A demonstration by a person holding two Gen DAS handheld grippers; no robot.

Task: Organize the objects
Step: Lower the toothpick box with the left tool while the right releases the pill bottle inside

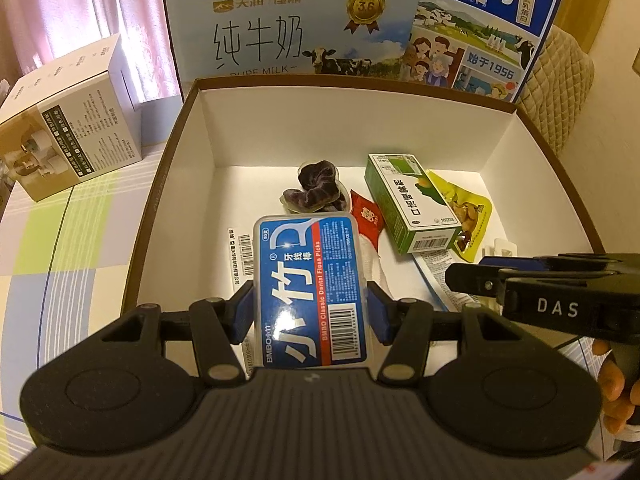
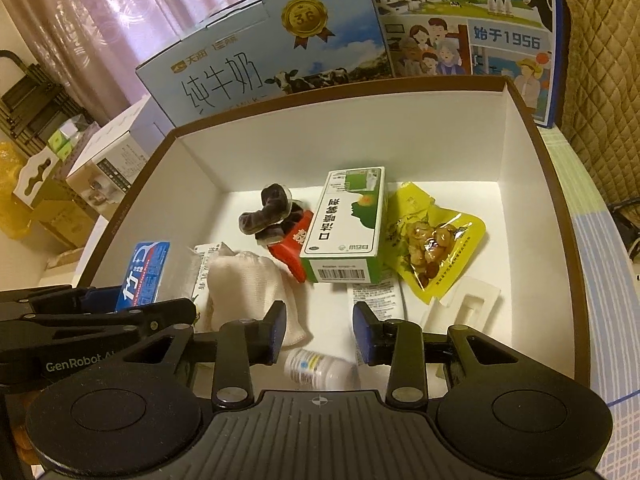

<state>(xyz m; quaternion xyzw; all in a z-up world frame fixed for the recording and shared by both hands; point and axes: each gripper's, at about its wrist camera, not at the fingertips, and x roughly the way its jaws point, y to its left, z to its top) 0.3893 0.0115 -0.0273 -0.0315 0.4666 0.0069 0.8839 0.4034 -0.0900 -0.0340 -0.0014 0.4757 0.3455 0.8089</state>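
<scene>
The left hand-held gripper point(image 1: 312, 304) is clamped on one blue floss-pick case point(image 1: 310, 292), its blue pads pressing the case's two long sides, and holds it tilted down over the near left part of the open box point(image 1: 168, 184). The right hand-held gripper point(image 2: 319, 334) stands just to its right, also angled down into the box, jaws partly apart and gripping nothing; one small white bottle point(image 2: 318, 368) lies on the box floor below the gap between the fingers.

Counted inside the box: one green carton point(image 2: 346, 232), one yellow snack pouch point(image 2: 432, 244), one red packet point(image 2: 294, 254), one dark velvet scrunchie point(image 2: 270, 212), one pale cloth bundle point(image 2: 252, 292) and one white plastic tray point(image 2: 468, 304) near the right wall.

Two milk cartons point(image 1: 280, 36) stand behind the far wall. One white carton point(image 1: 76, 132) sits on the table point(image 1: 60, 264) to the left. Fingers of one hand point(image 1: 616, 392) show at the right edge.
</scene>
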